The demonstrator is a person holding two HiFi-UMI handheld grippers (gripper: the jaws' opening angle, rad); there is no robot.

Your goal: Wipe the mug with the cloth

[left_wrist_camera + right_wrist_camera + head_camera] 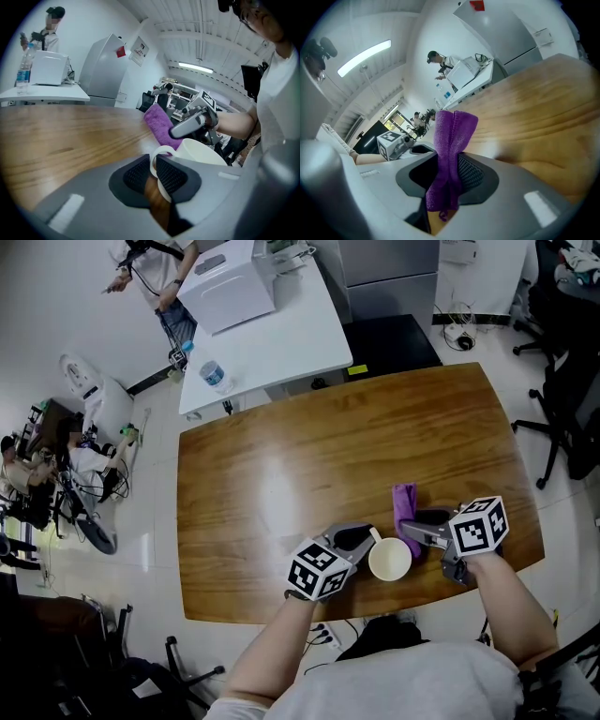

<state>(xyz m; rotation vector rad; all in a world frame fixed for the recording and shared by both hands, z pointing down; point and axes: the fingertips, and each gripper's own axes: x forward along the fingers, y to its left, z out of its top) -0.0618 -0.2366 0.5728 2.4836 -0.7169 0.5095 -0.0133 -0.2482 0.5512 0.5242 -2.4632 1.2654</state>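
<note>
Two hand-held grippers met at a white mug (pixel 390 559) near the front edge of a wooden table (pixel 281 474).
The left gripper (pixel 153 171) had its jaws clamped on the mug's handle (pixel 158 151), with the upright mug just to its right. On the mug's other side, the right gripper (pixel 450 171) pinched a folded purple cloth (pixel 451 136), which appeared to sit against the mug, though contact was hard to judge. Well beyond both grippers, a water bottle (pixel 214 376) stood on a white table (pixel 281 348), with a person (pixel 155 268) beside it.
</note>
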